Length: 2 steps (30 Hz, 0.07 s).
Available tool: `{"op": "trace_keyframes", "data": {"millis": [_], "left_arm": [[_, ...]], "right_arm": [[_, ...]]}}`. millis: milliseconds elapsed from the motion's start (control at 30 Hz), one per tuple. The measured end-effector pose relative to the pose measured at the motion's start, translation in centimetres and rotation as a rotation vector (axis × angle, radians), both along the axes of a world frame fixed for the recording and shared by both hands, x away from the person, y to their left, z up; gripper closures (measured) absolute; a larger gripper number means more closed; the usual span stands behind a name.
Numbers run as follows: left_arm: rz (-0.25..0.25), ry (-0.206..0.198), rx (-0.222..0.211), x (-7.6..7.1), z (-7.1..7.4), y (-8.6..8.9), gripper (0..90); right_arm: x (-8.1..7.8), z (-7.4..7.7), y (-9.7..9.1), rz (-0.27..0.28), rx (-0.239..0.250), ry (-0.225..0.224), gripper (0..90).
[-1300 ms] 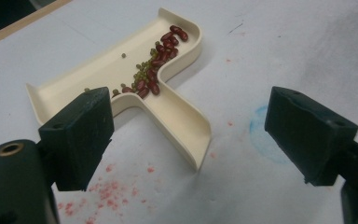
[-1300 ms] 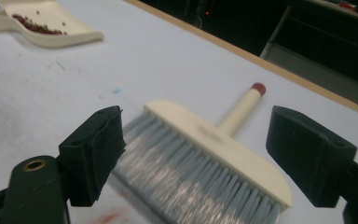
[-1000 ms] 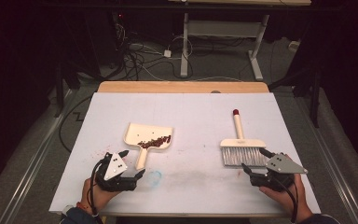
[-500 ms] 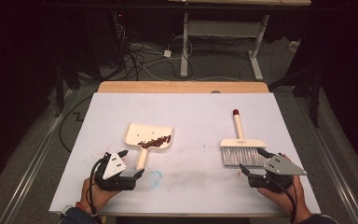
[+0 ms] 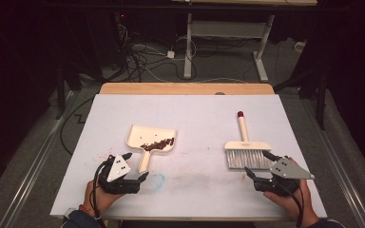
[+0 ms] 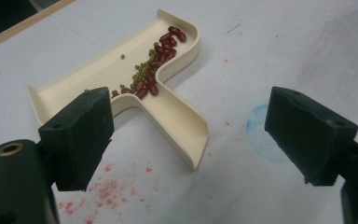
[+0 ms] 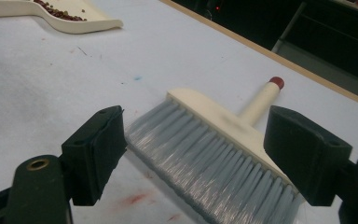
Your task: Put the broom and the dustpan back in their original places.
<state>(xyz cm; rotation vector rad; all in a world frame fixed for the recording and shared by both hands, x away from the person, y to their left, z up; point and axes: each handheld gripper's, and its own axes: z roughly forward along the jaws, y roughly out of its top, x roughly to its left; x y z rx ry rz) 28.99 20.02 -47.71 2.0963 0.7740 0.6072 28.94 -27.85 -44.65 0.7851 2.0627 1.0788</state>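
So the dustpan (image 5: 149, 141) sits left of centre on the white table (image 5: 199, 118), flat, with a little pile of red beans (image 5: 158, 143) plus some small green ones banked against its back wall – its handle points toward the person. The brush (image 5: 245, 151) lies well apart on the right, bristles toward the person, red-tipped handle pointing away.

Handling-wise I'd guess both are light, stiff plastic. The pan looks smooth and a bit slippery, and the beans are loose, so any tilt toward the open lip could spill them – best taken by the handle, which in the left gripper view lies right between the jaws, and kept level. The brush bristles are soft and will just squash, so I'd take the cream head or the handle rather than the bristle end.

Left gripper (image 5: 136, 166) is spread wide and holding nothing, tips just at the handle's end. Right gripper (image 5: 258, 165) is also wide open and empty, its jaws flanking the bristle edge without pinching it.

No brand, label or writing I can read anywhere – just red specks and a faint blue ring stain (image 6: 263, 135) on the table surface
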Motion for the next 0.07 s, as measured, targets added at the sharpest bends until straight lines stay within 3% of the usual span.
{"op": "trace_keyframes", "data": {"millis": [67], "left_arm": [[-0.001,0.000,0.000,0.06,0.02,-0.04,15.2]], "right_arm": [[0.00,0.01,-0.08,-0.004,0.002,0.001,20.9]]}}
